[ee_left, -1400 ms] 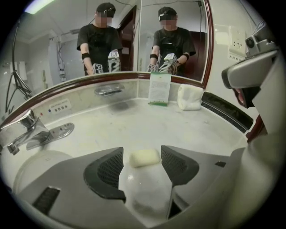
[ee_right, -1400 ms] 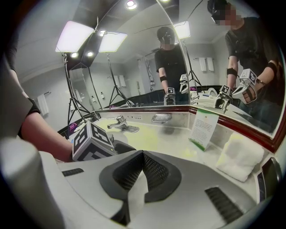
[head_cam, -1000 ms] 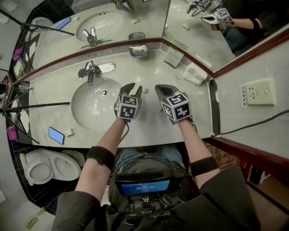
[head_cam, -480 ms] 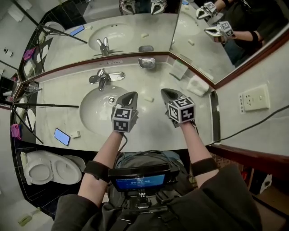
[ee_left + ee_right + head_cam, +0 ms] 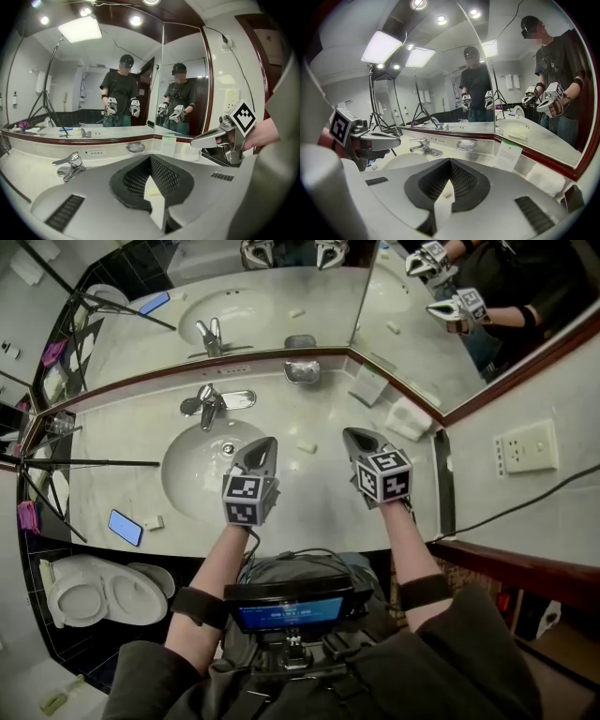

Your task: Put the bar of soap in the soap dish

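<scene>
Head view: the bar of soap (image 5: pixel 307 446) lies on the worktop (image 5: pixel 319 502), between the left tongs (image 5: pixel 265 443) and the right tongs (image 5: pixel 354 435). It touches neither of them. It is well apart from the metal soap dish (image 5: pixel 302 371), which stands at the mirror.

Left gripper view: the left tongs are clenched on nothing.

Right gripper view: the right tongs are clenched too, and empty.

No text can be read, even on the counter card (image 5: pixel 506 154).
</scene>
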{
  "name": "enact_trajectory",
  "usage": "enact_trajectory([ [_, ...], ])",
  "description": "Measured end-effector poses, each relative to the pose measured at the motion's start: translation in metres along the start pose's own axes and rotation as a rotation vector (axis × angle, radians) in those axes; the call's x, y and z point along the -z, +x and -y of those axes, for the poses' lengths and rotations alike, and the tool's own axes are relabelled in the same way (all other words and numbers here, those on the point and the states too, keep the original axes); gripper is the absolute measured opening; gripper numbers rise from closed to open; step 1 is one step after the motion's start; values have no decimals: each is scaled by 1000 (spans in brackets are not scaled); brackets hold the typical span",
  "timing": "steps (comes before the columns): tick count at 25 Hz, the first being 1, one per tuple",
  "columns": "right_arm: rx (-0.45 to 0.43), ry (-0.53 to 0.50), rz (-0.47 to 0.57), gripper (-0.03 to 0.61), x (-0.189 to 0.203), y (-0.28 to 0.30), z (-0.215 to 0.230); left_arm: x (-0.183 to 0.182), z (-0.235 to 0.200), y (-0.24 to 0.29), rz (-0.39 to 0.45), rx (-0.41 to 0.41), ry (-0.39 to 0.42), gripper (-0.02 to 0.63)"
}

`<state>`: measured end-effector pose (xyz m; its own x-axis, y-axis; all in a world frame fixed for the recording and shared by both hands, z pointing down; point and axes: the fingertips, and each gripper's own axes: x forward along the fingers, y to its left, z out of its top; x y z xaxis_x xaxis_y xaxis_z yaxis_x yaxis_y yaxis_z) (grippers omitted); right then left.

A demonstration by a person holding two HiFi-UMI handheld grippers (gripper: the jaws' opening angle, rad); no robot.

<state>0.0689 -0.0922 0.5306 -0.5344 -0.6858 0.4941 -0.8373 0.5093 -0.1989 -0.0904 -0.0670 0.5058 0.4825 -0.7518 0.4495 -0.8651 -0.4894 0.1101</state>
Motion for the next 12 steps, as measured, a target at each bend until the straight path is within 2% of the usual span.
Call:
enact_trajectory([
  [12,4,-6,-12,15,2,1,6,10,-4,2,-11,-9,-19,3],
])
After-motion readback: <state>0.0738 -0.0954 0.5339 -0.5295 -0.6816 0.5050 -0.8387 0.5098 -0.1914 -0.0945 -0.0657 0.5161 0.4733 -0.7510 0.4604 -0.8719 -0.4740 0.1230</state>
